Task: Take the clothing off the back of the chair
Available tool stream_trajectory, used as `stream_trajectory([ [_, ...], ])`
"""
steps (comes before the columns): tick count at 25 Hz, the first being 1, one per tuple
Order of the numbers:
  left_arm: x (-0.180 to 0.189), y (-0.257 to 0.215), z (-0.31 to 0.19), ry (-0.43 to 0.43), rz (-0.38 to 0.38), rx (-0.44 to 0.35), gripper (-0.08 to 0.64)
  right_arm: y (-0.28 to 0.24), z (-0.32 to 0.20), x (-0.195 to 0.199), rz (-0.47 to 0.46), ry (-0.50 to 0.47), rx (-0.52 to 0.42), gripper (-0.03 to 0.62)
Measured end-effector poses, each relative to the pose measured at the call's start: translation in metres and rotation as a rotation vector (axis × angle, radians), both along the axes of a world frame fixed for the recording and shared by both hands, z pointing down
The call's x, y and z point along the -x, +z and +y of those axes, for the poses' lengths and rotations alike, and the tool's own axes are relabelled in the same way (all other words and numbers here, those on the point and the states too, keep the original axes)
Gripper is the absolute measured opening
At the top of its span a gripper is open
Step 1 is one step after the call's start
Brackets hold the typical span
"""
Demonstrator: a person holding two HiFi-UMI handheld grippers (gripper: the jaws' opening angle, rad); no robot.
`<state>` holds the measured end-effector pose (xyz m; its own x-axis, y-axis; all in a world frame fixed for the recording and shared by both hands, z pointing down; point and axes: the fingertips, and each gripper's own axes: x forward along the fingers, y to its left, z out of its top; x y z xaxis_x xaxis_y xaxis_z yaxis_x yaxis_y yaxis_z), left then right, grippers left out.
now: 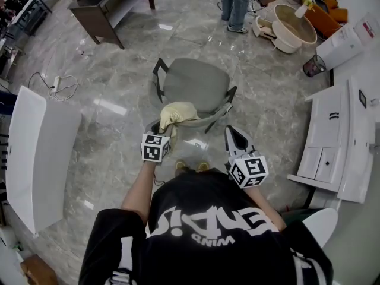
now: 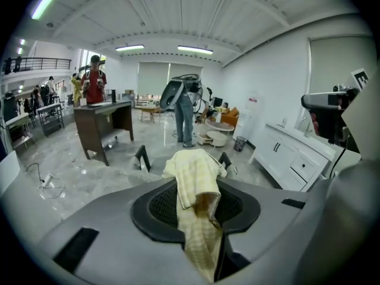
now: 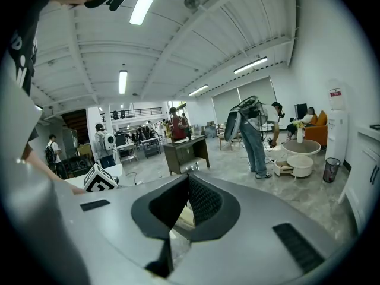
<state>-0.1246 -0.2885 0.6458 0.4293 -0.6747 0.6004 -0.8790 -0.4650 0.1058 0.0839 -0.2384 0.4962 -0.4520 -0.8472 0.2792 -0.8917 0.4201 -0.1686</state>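
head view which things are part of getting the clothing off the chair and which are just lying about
Job: cream garment, grey chair, left gripper shut on the garment.
Lying about: dark desk, white cabinet, mesh bin, power strip.

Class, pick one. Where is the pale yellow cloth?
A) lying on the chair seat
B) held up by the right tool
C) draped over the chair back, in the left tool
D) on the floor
C: the cloth hangs over the chair back, and the left tool is closed on it.
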Motion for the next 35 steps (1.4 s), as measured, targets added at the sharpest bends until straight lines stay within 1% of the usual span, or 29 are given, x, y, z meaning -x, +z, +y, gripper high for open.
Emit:
stream_trajectory([
  [4, 0.0, -0.027, -0.002, -0.009, 0.011, -0.059, 0.129, 0.0, 0.001, 0.001, -0.003, 0.0, -0.001, 0.014],
  [9, 0.004, -0.081, -0.011, -0.05, 0.069, -0.145, 0.129, 0.0, 0.002, 0.002, -0.009, -0.011, -0.005, 0.014],
  [11, 0.005, -0.112, -0.015, -0.053, 0.092, -0.199, 0.129, 0.001, 0.002, 0.002, -0.01, -0.017, -0.007, 0.014],
  [15, 0.002, -0.187, -0.02, -0.042, 0.124, -0.338, 0.129, -0.001, 0.002, 0.003, -0.013, -0.027, -0.014, 0.014],
  [17, 0.002, -0.225, -0.019, -0.051, 0.141, -0.403, 0.13, -0.003, 0.001, 0.003, -0.015, -0.034, -0.019, 0.014],
  [19, 0.0, -0.256, -0.015, -0.066, 0.16, -0.452, 0.13, -0.006, 0.0, 0.001, -0.016, -0.046, -0.026, 0.014],
  [21, -0.003, -0.276, -0.009, -0.08, 0.169, -0.486, 0.13, -0.01, 0.001, -0.002, -0.015, -0.068, -0.034, 0.014],
  [26, -0.008, -0.289, 0.004, -0.122, 0.159, -0.515, 0.13, -0.015, 0.005, -0.007, -0.036, -0.133, -0.048, 0.014],
  [30, -0.002, -0.295, 0.014, -0.157, 0.135, -0.526, 0.13, -0.015, 0.01, 0.002, -0.052, -0.183, -0.043, 0.014],
  [35, 0.004, -0.301, 0.034, -0.181, 0.133, -0.521, 0.13, -0.011, 0.02, 0.006, -0.059, -0.182, -0.027, 0.014],
])
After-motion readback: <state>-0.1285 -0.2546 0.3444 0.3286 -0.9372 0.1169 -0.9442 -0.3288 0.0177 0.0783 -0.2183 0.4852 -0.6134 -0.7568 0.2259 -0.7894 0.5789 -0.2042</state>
